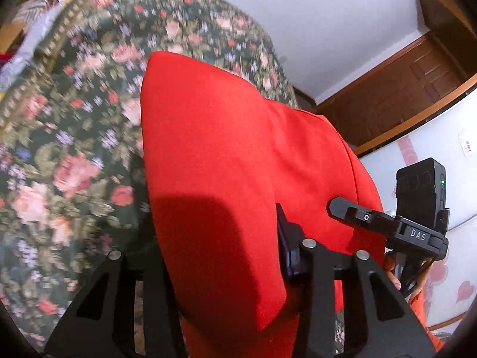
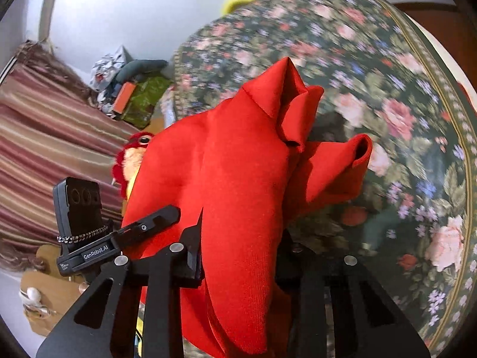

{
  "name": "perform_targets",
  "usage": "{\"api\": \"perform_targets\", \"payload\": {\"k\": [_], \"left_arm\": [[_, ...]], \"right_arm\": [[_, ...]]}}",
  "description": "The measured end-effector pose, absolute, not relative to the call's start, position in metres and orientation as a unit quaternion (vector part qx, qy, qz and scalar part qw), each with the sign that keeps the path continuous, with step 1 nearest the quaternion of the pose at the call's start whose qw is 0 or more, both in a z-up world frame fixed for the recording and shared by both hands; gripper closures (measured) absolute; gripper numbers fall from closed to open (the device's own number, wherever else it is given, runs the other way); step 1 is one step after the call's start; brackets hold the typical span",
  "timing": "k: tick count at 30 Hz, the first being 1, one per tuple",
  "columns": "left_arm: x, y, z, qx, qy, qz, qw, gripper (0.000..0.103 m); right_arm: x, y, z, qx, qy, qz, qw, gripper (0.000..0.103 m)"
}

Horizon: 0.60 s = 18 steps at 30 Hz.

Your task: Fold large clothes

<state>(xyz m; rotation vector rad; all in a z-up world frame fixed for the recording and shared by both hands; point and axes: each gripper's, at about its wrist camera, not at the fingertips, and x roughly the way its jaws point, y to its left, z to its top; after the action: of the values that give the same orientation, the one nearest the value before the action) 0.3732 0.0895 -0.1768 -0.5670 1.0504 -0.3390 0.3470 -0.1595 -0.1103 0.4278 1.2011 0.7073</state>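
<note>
Left wrist view. Red garment: fills the centre of the frame, bunched over and between the left gripper at lower centre. Claw state: narrowed onto a thick fold of the cloth; one pad shows right of centre pressed against it, the other pad is buried under fabric. Floral bedspread: upper left and left, lying behind the garment. Right gripper: seen from outside at right, its finger lying against the red cloth. Handling note, as a judgement: both grips look taken on one edge, so the edge should be carried up level and taut, both hands rising together, so the cloth hangs free before it is laid over.

Hard to make out: the bedspread is motion-blurred; the garment's lower part is cut off at the bottom edge; a hand shows only partly behind the right gripper.

Right wrist view. Red garment: centre, draping from the right gripper, with two open cuff-like ends toward upper right. Claw state: closed on a heavy fold; the right-hand pad is hidden. Left gripper: lower left, touching the cloth. Plush toy: left of centre, mostly hidden behind the garment. Floral bedspread: right, blurred.
</note>
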Motion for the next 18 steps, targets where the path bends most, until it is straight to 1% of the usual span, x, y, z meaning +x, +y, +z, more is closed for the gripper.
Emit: {"api": "perform_targets", "payload": {"k": [5, 9, 15, 18], "left_arm": [[0.364, 0.127, -0.142, -0.261, 0.46, -0.15, 0.836, 0.061], [0.36, 0.165, -0.126, -0.259, 0.44, -0.135, 0.849, 0.061], [0.374, 0.218, -0.116, -0.24, 0.432, -0.101, 0.863, 0.061], [0.389, 0.242, -0.126, -0.238, 0.436, -0.086, 0.864, 0.061]], "right_arm": [[0.346, -0.12, -0.081, 0.175, 0.519, 0.349, 0.76, 0.075], [0.355, -0.086, -0.071, 0.162, 0.506, 0.362, 0.766, 0.075], [0.379, -0.028, -0.075, 0.129, 0.495, 0.371, 0.775, 0.075], [0.393, -0.006, -0.088, 0.132, 0.502, 0.369, 0.771, 0.075]]}}
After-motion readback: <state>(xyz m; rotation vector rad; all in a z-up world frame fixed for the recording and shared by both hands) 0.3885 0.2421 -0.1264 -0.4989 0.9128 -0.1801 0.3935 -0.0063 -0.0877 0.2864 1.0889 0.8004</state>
